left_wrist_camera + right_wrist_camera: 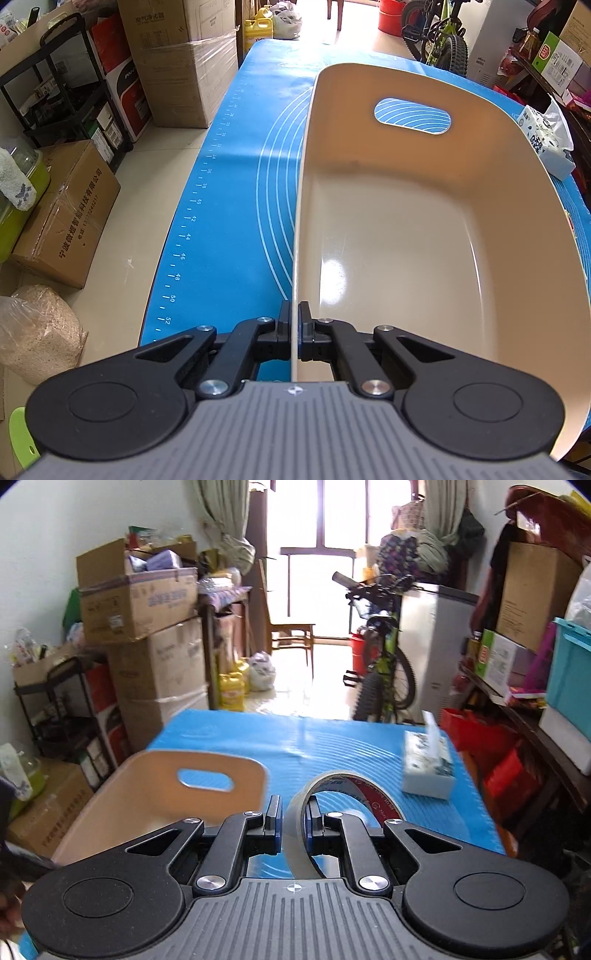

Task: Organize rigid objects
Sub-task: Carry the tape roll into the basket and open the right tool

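The left tongs [294, 314] are pinching the beige bin's [406, 221] rim while the right tongs [294, 812] are pinching a tape roll [343, 794] beside that bin.

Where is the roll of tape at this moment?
In the right wrist view, the tape roll is clamped in the right gripper above the blue mat, right of the beige bin.

Blue mat [236, 206] ruler reads 36 to 52; brown carton [70, 218] reads 宁波微煜智能科技有限公司
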Motion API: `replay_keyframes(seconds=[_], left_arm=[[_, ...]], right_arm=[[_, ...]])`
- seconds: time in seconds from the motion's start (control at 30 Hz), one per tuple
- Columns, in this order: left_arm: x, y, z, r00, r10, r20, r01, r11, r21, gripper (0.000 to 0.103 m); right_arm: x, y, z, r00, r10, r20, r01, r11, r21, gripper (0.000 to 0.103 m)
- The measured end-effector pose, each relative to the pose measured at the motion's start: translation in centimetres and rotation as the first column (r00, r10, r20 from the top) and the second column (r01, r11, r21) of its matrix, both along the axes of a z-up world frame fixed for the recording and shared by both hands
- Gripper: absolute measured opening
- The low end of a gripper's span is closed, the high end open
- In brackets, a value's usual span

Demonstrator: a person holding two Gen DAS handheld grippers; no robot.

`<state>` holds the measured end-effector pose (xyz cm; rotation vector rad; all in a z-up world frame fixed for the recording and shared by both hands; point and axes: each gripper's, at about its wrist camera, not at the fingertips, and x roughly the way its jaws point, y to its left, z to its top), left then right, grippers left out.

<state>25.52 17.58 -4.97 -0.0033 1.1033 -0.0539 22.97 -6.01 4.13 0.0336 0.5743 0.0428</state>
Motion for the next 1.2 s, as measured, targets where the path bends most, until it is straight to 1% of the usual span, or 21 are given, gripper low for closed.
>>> replay_keyframes(seconds=[0.13,0.3,0.4,0.57,0.8,0.87,0.93,0.97,1.0,1.03,1.07,1.13,1.2], left_arm=[[0.0,0.0,0.0,1.000,0.000,0.000,0.000,1.000,0.001,0.004],[0.0,-0.1,-0.1,1.000,0.001,0.001,-0.001,1.000,0.007,0.004],[-0.1,0.0,-0.2,1.000,0.000,0.002,0.000,1.000,0.003,0.004],[-0.1,-0.2,-0.2,1.000,0.000,0.004,0.000,1.000,0.004,0.004],[-0.1,-0.2,-0.2,1.000,0.000,0.003,0.000,1.000,0.005,0.004],[0.0,-0.1,-0.2,1.000,0.000,0.003,0.000,1.000,0.006,0.004],[-0.1,-0.2,-0.3,1.000,0.001,0.003,-0.001,1.000,0.005,0.004],[-0.1,-0.1,-0.3,1.000,0.001,0.003,-0.001,1.000,0.004,0.004],[-0.1,-0.1,-0.2,1.000,0.001,0.003,-0.001,1.000,0.004,0.004],[-0.1,-0.1,-0.2,1.000,0.001,0.003,-0.001,1.000,0.004,0.004],[-0.1,-0.1,-0.3,1.000,0.001,0.003,-0.001,1.000,0.004,0.004],[-0.1,-0.1,-0.2,1.000,0.001,0.003,-0.001,1.000,0.004,0.004],[-0.1,-0.1,-0.3,1.000,0.001,0.003,-0.001,1.000,0.004,0.004]], right_arm=[[1.0,2.9,-0.2,0.998,0.064,0.001,-0.064,0.998,0.019,0.023],[1.6,6.3,-1.6,0.988,0.150,-0.030,-0.149,0.989,0.020,0.023],[2.2,7.9,-2.9,0.975,0.205,-0.082,-0.203,0.979,0.023,0.023],[3.5,9.9,-5.3,0.953,0.243,-0.178,-0.245,0.970,0.016,0.023],[4.8,10.8,-9.7,0.905,0.224,-0.360,-0.243,0.970,-0.008,0.023],[5.0,10.8,-10.4,0.890,0.224,-0.397,-0.243,0.970,0.001,0.023],[5.0,11.1,-10.9,0.880,0.222,-0.421,-0.250,0.968,-0.011,0.024],[5.1,11.4,-10.9,0.879,0.217,-0.424,-0.253,0.967,-0.029,0.025],[5.0,11.6,-11.0,0.880,0.212,-0.426,-0.256,0.966,-0.047,0.030],[5.0,11.7,-11.0,0.880,0.210,-0.427,-0.256,0.965,-0.054,0.038],[4.9,11.7,-10.9,0.880,0.213,-0.424,-0.257,0.965,-0.047,0.040],[4.7,11.3,-10.5,0.883,0.222,-0.414,-0.254,0.967,-0.023,0.054],[4.3,10.4,-9.7,0.891,0.234,-0.389,-0.256,0.967,-0.003,0.060]])
